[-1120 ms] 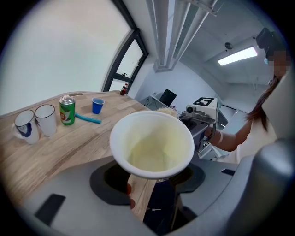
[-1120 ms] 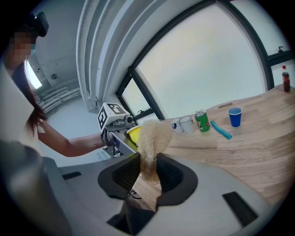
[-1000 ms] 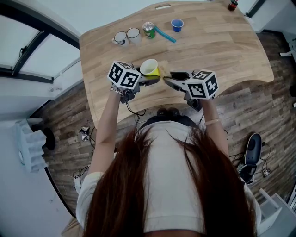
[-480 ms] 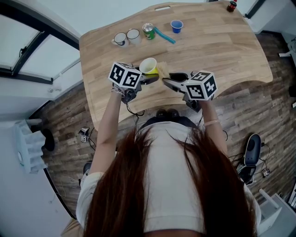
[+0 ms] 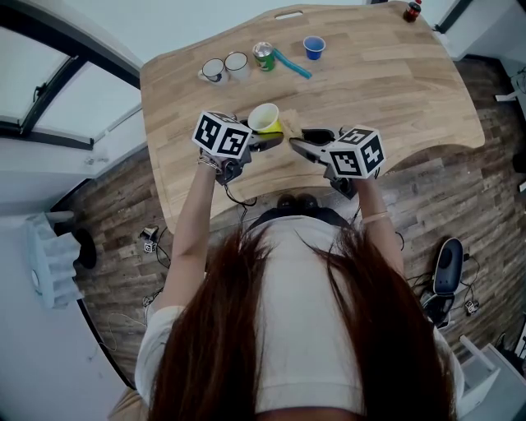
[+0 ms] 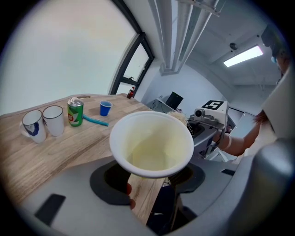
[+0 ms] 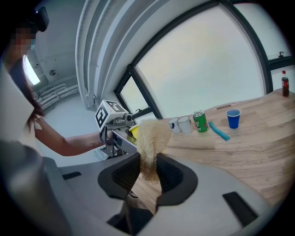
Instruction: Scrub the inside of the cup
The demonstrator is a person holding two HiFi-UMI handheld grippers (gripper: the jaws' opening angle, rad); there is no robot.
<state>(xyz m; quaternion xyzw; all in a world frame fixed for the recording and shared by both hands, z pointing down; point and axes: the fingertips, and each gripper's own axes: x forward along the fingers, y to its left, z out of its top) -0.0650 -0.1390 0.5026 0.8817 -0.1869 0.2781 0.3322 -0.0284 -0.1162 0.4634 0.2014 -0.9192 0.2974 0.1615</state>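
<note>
A yellow cup (image 5: 265, 119) with a pale inside is held above the table's near edge, with my left gripper (image 5: 269, 136) shut on it. In the left gripper view the cup (image 6: 152, 143) opens toward the camera and nothing is in it; the left gripper (image 6: 150, 177) grips it low down. My right gripper (image 5: 300, 138) is shut on a tan fibrous scrubber (image 7: 151, 138), which sticks out past the jaws of the right gripper (image 7: 148, 173). The scrubber (image 5: 288, 126) sits just right of the cup's rim, outside the cup.
At the far side of the wooden table (image 5: 394, 90) stand two white mugs (image 5: 226, 64), a green can (image 5: 264, 53), a blue stick (image 5: 293, 62) and a blue cup (image 5: 314, 44). A dark bottle (image 5: 412, 9) is at the far right corner.
Both grippers have shifted only slightly. The scrubber's tip has come a little closer to the cup's rim. Both grips are unchanged.
</note>
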